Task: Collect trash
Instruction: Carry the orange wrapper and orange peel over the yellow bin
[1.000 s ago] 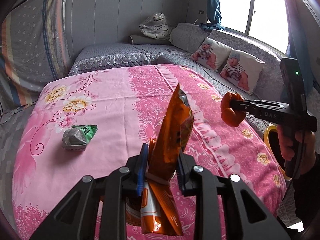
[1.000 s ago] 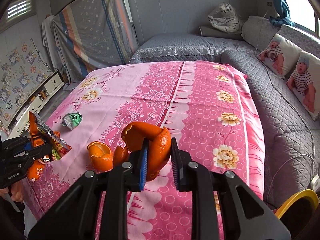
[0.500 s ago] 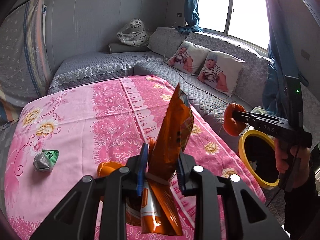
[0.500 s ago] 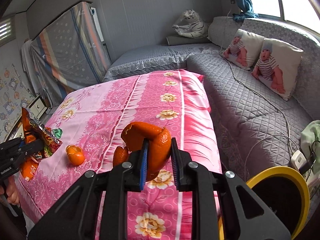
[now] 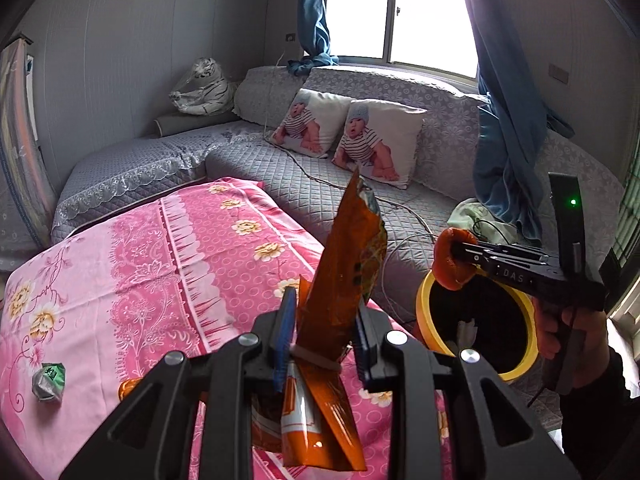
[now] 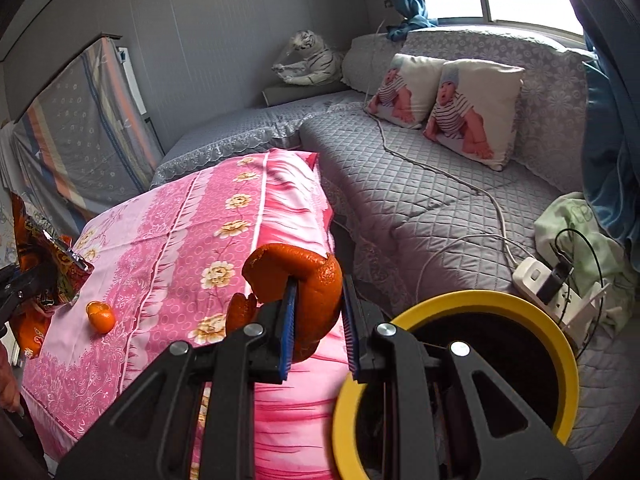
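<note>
L hand-held gripper point(image 5: 322, 334) is clenched on an orange snack wrapper point(image 5: 348, 264), which stands upright between the blue pads w/ its torn top pointing up and its lower end hanging below the fingers. R hand-held gripper point(image 6: 318, 320) grips a large piece of orange peel point(image 6: 308, 280); in the left wrist view the peel point(image 5: 454, 258) sits at the gripper tip just above the near rim of a yellow-rimmed trash bin point(image 5: 520, 360). In the right wrist view the bin point(image 6: 568, 344) is lower right, beside the pink floral worktop point(image 6: 168, 248) and in front of the grey quilted sofa point(image 6: 420, 184).

Left on the worktop: a small peel piece point(image 6: 100, 316) near the L edge, and a crumpled green-and-silver wrapper point(image 5: 49, 380), well apart from the bin. Two baby-print cushions point(image 5: 352, 136) lean on the sofa back; a plush white tiger point(image 6: 308, 60) sits in the corner. A white power strip point(image 6: 548, 280) lies on the sofa next to the bin.
</note>
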Available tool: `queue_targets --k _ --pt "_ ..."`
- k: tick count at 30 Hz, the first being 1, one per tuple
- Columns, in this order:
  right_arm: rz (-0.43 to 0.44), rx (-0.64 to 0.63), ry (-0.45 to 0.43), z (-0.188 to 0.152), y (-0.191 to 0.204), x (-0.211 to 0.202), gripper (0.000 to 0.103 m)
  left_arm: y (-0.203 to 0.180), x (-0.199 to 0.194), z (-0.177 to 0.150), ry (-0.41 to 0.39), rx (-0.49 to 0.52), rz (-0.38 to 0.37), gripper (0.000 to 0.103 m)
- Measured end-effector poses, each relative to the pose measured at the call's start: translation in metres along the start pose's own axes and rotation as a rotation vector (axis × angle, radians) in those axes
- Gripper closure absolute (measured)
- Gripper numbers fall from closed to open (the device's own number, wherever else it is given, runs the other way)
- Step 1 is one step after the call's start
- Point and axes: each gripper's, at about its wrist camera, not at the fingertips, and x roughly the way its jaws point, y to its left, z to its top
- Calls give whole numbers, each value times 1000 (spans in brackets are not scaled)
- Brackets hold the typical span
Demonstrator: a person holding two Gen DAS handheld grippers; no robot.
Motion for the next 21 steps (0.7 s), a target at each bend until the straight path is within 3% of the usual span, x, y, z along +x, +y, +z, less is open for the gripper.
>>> queue_targets --k 14,21 --pt "-183 137 -23 -31 -91 -31 83 -98 55 26 15 162 -153 79" --pt "-233 183 -4 -47 -120 -32 83 -138 80 28 34 212 -213 78"
